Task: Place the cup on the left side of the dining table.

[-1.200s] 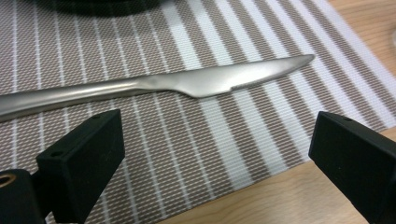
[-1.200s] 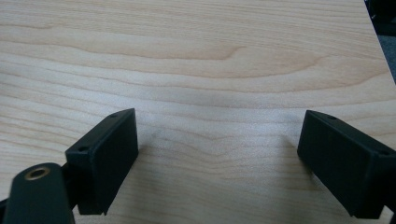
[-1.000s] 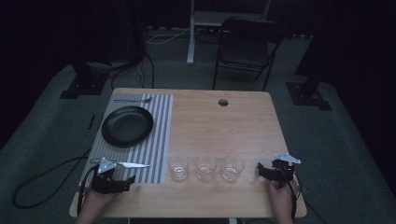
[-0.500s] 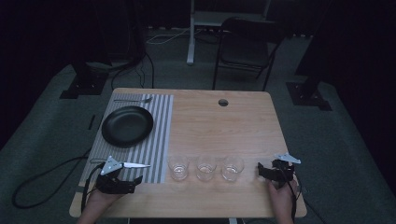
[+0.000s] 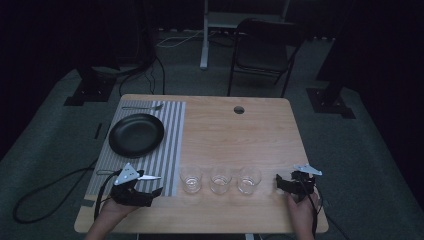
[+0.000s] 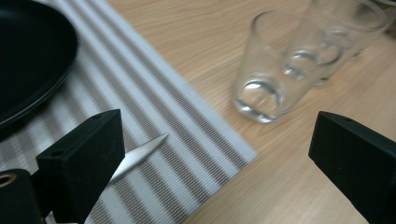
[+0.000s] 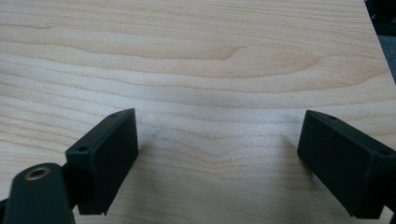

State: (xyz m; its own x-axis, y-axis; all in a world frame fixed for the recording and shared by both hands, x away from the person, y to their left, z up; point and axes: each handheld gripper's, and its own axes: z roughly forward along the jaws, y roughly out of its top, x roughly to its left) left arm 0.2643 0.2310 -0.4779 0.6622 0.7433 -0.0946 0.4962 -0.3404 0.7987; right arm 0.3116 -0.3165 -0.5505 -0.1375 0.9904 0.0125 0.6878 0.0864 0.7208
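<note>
Three clear empty glasses stand in a row near the table's front edge: left (image 5: pixel 191 178), middle (image 5: pixel 220 179), right (image 5: pixel 249 179). My left gripper (image 5: pixel 157 192) hovers over the front of the striped placemat (image 5: pixel 170 150), pointing right toward the glasses. Its jaws are open with nothing between them (image 6: pixel 215 140). The nearest glass (image 6: pixel 264 84) sits ahead of it. A silver knife blade (image 6: pixel 140 154) lies on the mat under the left jaw. My right gripper (image 5: pixel 279 183) rests at the front right, open (image 7: pixel 217 140) over bare wood.
A black plate (image 5: pixel 136 135) sits on the placemat, with a fork (image 5: pixel 142 107) at the mat's far edge. The table (image 5: pixel 235 135) has a cable hole (image 5: pixel 239 109) near its back. A chair (image 5: pixel 265 50) stands behind the table. Cables trail off the left side.
My left gripper has moved right toward the glasses and lifted slightly. The right gripper has stayed put.
</note>
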